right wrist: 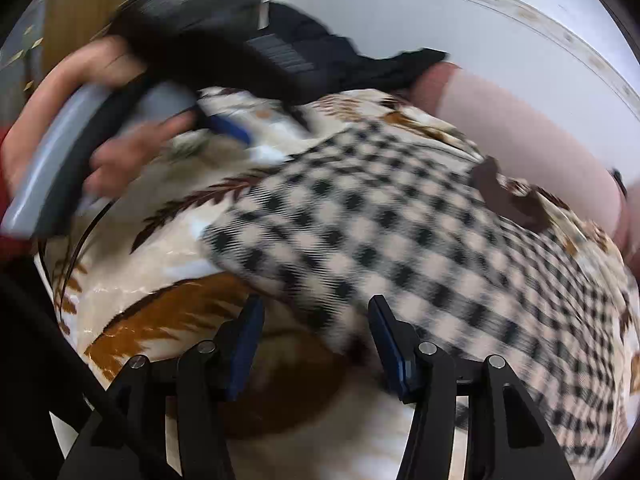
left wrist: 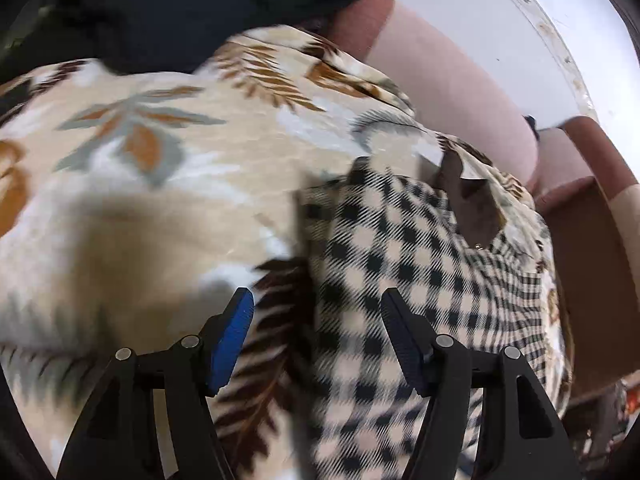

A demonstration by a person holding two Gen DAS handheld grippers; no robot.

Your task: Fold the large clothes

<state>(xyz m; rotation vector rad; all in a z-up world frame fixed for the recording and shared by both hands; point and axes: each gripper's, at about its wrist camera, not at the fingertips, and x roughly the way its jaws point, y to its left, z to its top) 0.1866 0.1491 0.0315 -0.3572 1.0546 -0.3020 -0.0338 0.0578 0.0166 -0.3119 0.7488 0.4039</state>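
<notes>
A black-and-cream checked garment lies spread on a leaf-patterned blanket, its brown-lined collar towards the far right. My left gripper hovers open over the garment's left edge, with nothing between its pads. In the right wrist view the same garment runs from the middle to the right. My right gripper stands open at its near corner, and the pads are not pressing on the cloth. A blurred hand holds the other gripper's grey handle at the upper left.
Dark clothes are heaped at the back of the blanket. A pink padded headboard and a white wall stand behind. A brown box-like edge borders the right side. Both views are motion-blurred.
</notes>
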